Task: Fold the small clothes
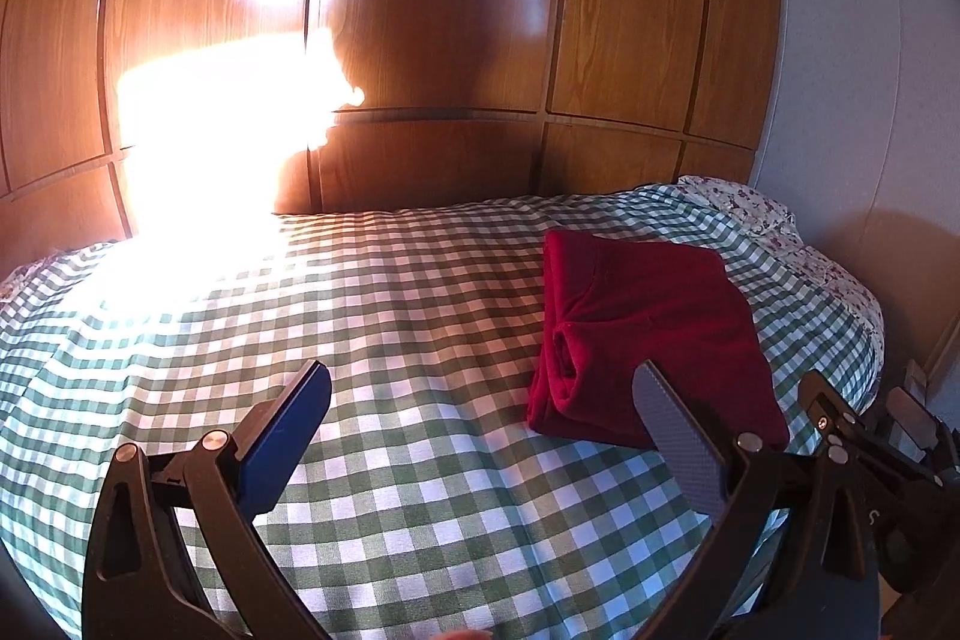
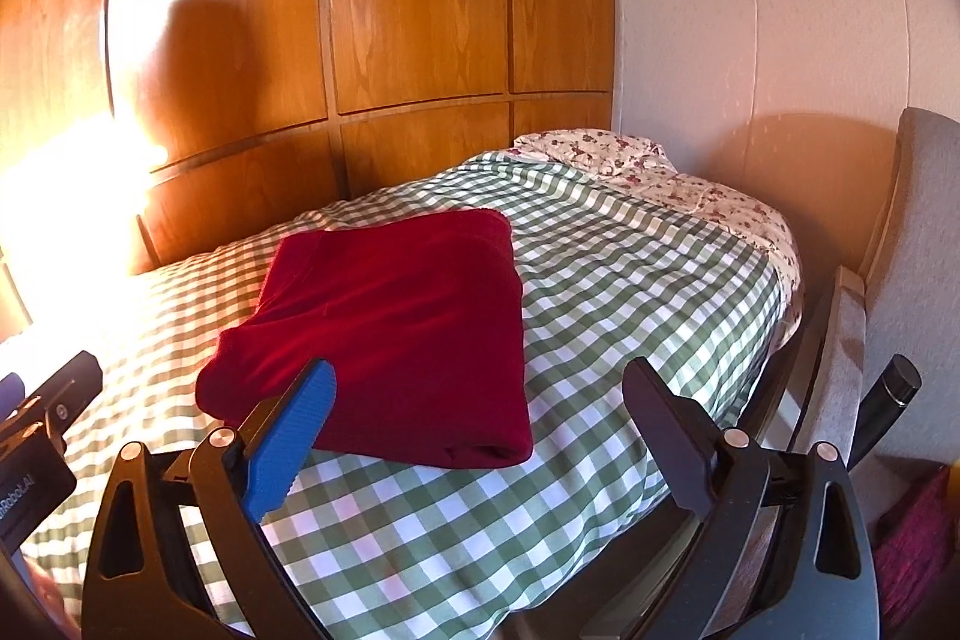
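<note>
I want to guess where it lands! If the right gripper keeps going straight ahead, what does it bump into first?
Probably the folded red garment. The open right gripper points over its near right corner toward the checked bedcover, so it may just skim past; depth is hard to judge.

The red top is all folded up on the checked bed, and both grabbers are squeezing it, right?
Not quite. The red top is folded on the checked bed, but neither gripper holds it. The right wrist view shows the right gripper open and empty; the left gripper is open too.
</note>
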### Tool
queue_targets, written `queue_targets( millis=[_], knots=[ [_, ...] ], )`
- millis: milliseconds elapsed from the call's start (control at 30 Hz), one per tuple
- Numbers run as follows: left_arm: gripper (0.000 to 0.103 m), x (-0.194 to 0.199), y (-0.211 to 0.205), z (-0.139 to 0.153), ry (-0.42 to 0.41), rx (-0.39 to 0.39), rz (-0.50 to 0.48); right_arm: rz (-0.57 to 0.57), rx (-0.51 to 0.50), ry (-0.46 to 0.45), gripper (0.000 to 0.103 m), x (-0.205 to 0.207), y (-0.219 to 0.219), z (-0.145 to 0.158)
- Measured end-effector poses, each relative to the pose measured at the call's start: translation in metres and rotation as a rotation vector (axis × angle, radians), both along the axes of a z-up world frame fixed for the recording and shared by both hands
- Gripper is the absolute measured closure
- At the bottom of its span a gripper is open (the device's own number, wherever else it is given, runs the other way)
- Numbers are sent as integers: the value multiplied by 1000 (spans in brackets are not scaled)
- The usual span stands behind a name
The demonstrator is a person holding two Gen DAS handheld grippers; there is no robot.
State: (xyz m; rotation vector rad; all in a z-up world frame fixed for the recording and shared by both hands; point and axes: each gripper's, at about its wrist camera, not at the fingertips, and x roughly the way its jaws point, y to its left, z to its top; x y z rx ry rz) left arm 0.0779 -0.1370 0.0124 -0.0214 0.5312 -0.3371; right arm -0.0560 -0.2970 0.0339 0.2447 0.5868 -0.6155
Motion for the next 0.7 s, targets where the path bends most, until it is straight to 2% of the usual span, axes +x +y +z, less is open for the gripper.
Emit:
queue_targets(
  millis=[200,333,600,700],
  knots=[
    [3,0,0,0,4,-3,-5,3,24,16,7,2,-1,-5],
    [3,1,-4,-3,-1,27,0,13,31,29,7,4,-1,-11],
    [3,12,-2,-14,52,16,3,10,52,21,7,6,-10,-10],
    [3,16,1,-20,73,10,6,-9,67,15,4,6,-19,-10]
  ],
)
